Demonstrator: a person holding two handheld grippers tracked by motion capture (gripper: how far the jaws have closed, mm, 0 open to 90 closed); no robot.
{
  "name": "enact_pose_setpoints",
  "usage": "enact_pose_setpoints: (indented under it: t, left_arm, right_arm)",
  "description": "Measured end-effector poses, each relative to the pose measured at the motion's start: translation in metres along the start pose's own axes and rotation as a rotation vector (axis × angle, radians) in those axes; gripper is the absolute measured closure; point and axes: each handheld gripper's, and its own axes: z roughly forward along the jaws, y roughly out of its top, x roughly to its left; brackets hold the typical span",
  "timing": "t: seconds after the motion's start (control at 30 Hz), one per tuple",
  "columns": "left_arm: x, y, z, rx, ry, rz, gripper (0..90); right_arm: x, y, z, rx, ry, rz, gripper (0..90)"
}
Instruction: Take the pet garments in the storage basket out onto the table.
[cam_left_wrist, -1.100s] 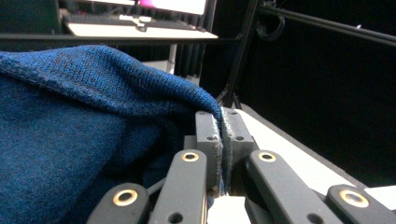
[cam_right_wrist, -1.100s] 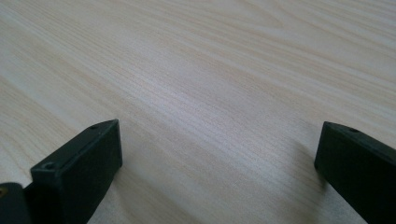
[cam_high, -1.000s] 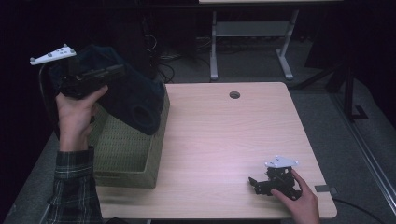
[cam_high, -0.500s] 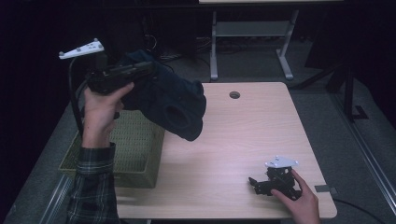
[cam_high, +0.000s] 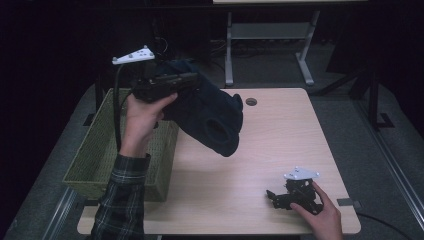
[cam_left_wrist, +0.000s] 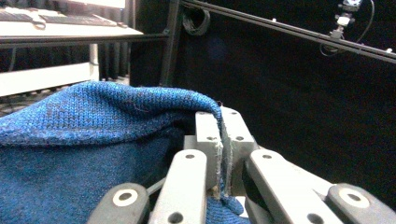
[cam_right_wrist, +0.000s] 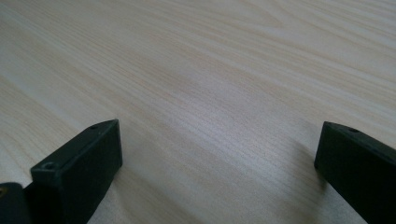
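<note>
left gripper (cam_left_wrist: 221, 140) jaws pinched on blue knit sweater (cam_high: 210, 117), edge caught between pads. sweater hangs above table (cam_high: 280, 135), just right of green basket (cam_high: 95, 155) at left edge. right gripper (cam_right_wrist: 219, 158) jaws wide apart, nothing between, resting on near right table.

basket (cam_high: 95, 160) left on table (cam_high: 280, 135)

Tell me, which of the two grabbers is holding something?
The left gripper, lifted up beside the green basket: it pinches the blue knitted garment. The right gripper sits open and empty on the table.
</note>
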Motion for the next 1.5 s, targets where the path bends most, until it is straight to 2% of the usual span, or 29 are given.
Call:
enact_pose_setpoints:
  t: [0.13, 0.37, 0.53, 0.8, 0.93, 1.17, 1.27, 1.37, 1.5]
  left_arm:
    - [-0.004, -0.003, 0.017, 0.021, -0.010, 0.008, 87.3]
    - [-0.006, -0.015, 0.049, 0.051, -0.045, -0.007, 87.2]
    - [-0.005, -0.028, 0.076, 0.086, -0.065, -0.031, 87.2]
    - [-0.002, -0.052, 0.120, 0.145, -0.074, -0.050, 87.2]
    - [0.002, -0.064, 0.136, 0.171, -0.079, -0.066, 87.2]
    - [0.006, -0.092, 0.169, 0.232, -0.091, -0.058, 86.9]
    - [0.006, -0.101, 0.179, 0.252, -0.094, -0.051, 86.8]
    - [0.007, -0.111, 0.189, 0.302, -0.079, -0.027, 86.4]
    - [0.010, -0.123, 0.196, 0.336, -0.078, -0.031, 85.7]
  right_arm:
    - [0.000, 0.000, 0.000, 0.000, 0.000, 0.000, 0.5]
    - [0.000, 0.000, 0.000, 0.000, -0.001, 0.001, 0.5]
    - [0.000, 0.000, 0.000, 0.000, -0.001, 0.000, 0.5]
    - [0.000, 0.000, 0.000, -0.001, -0.001, 0.001, 0.5]
    - [0.000, 0.000, 0.000, -0.002, -0.001, 0.002, 0.5]
    - [0.000, 0.000, 0.000, 0.000, -0.002, 0.002, 0.5]
    - [0.000, -0.001, 0.000, 0.001, -0.001, 0.005, 0.5]
    - [0.000, 0.000, 0.000, 0.000, -0.002, 0.001, 0.5]
    - [0.000, -0.001, 0.000, 0.000, -0.002, 0.002, 0.5]
